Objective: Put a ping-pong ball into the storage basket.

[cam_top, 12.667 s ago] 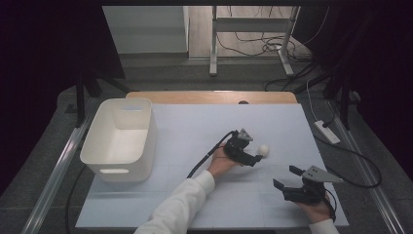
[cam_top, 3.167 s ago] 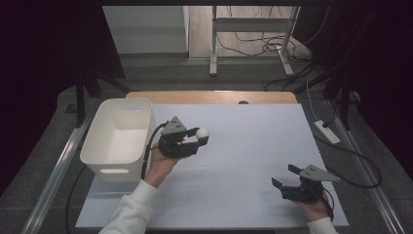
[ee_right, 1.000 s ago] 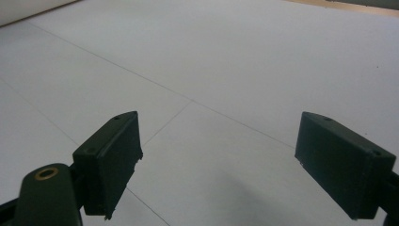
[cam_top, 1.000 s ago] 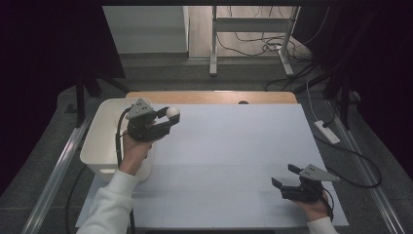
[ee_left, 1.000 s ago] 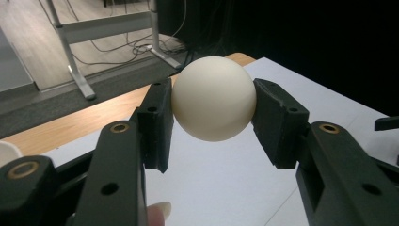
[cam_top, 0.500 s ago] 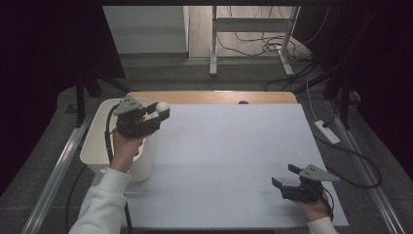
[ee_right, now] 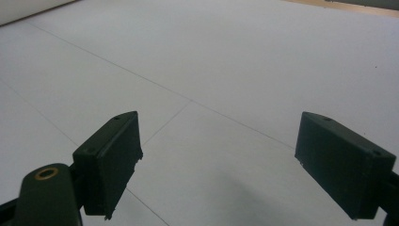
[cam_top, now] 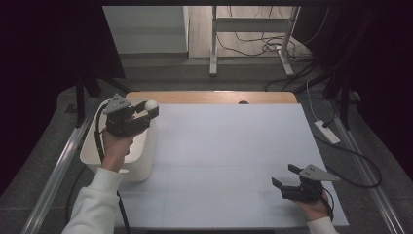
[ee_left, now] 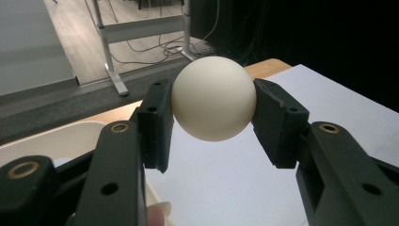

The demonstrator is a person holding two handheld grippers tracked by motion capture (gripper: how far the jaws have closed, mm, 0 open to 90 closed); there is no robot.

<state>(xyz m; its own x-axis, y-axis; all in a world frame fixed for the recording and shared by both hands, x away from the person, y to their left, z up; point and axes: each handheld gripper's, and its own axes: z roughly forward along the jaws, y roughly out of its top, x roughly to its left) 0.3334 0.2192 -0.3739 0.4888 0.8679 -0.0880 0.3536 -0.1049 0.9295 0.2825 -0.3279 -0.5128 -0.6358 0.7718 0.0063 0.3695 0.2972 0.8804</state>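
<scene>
Nearest the person, close to the front right corner of the tabletop (cam_top: 229,161), the right gripper (cam_top: 287,176) sits low in the person's right hand (cam_top: 316,207), which comes in from the bottom edge. Its two black jaws stand spread wide with nothing between them; in the right gripper view the right gripper (ee_right: 216,165) looks along the bare white sheet (ee_right: 226,75) that covers the tabletop, with faint seam lines crossing it and a thin strip of wood at the far edge.

Farther back, at the left edge of the tabletop, a white plastic bin (cam_top: 141,161) stands with its long side along that edge. The left hand (cam_top: 116,146), in a white sleeve (cam_top: 95,202), is raised over the bin and carries the left gripper (cam_top: 152,108), with its grey three-cornered plate on top and its cable looping down beside the wrist. The jaws point toward the far right and pinch a white ball (cam_top: 151,105), which hangs above the bin's far right corner, clear of the rim. In the left gripper view the white ball (ee_left: 214,98) sits squarely between the two pads of the left gripper (ee_left: 214,120), touched on both sides, with the bin's pale rim (ee_left: 47,141) low at the left.

Beyond the far edge, the legs of a metal frame (cam_top: 253,39) and loose cables (cam_top: 253,48) lie on the floor.
</scene>
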